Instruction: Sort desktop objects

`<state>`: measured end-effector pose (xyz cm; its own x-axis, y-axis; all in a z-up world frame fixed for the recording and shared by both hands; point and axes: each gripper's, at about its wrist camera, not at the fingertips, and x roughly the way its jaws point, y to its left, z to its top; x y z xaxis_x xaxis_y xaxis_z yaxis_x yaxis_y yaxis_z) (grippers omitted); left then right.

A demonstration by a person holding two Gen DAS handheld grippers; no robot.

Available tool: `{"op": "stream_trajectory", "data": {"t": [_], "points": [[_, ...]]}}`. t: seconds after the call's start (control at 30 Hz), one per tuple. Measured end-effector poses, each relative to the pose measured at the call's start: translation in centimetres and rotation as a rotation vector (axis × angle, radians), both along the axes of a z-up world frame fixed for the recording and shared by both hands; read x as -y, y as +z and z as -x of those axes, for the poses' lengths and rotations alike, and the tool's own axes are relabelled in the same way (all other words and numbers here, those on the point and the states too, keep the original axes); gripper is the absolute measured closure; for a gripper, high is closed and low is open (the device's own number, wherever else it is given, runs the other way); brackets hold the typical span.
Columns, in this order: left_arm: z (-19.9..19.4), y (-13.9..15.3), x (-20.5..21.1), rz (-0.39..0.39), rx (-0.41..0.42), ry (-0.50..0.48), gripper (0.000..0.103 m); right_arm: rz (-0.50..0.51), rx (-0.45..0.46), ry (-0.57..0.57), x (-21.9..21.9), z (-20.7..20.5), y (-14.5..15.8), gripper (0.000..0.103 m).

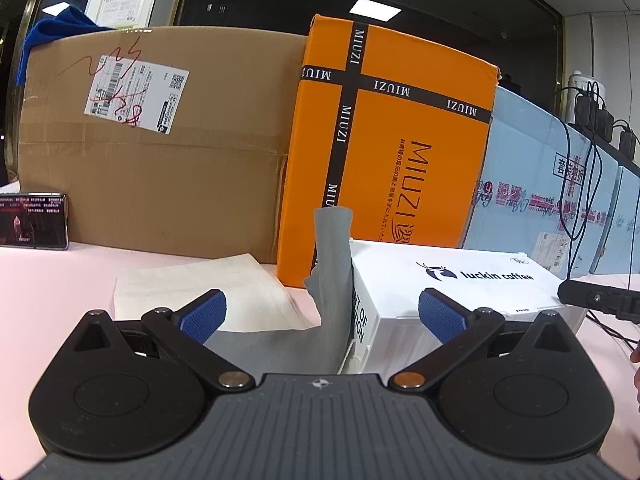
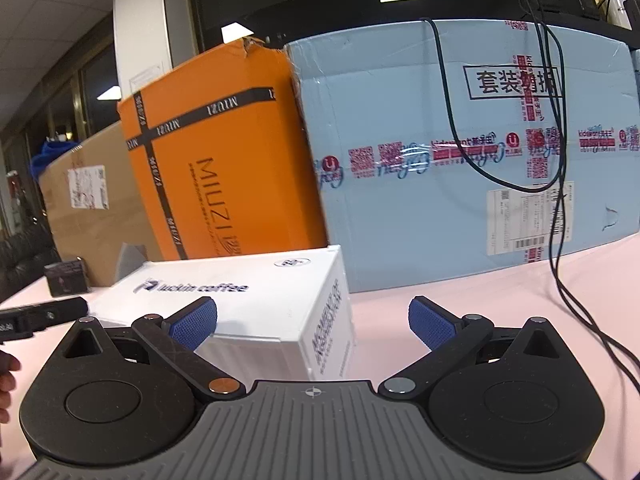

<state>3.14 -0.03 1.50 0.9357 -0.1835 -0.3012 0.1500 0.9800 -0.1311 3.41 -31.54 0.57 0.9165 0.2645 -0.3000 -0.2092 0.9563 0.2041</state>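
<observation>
Both tools, left (image 1: 322,312) and right (image 2: 312,320), gape empty near the box (image 1: 460,280); next, likely grasp the cloth (image 1: 332,264).

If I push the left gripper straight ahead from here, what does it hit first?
Most likely the grey cloth, draped up against the corner of the white Luckin Coffee box right between the open fingers of the left gripper. The box corner sits just behind it; the orange MIUZI box stands farther back. Depth is hard to judge.
</observation>
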Motion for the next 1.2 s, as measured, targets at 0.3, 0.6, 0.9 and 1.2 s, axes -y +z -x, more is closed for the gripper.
{"op": "stream_trajectory", "data": {"t": [0.3,0.6,0.9,1.2], "points": [[0.7,0.0,0.7,-0.008,0.058,-0.021,0.0,0.031,0.125,-0.07,-0.1,1.2,-0.2,0.0],[0.3,0.3,-1.5,0.092,0.073,0.192,0.0,0.082,0.309,-0.16,-0.7,2.6,-0.6,0.0],[2.2,-0.6,0.3,-0.102,0.301,0.172,0.0,0.15,0.39,-0.259,-1.3,3.4,-0.8,0.0],[1.5,-0.9,1.7,-0.126,0.291,0.111,0.0,0.165,0.429,-0.333,-0.9,4.2,-0.3,0.0]]}}
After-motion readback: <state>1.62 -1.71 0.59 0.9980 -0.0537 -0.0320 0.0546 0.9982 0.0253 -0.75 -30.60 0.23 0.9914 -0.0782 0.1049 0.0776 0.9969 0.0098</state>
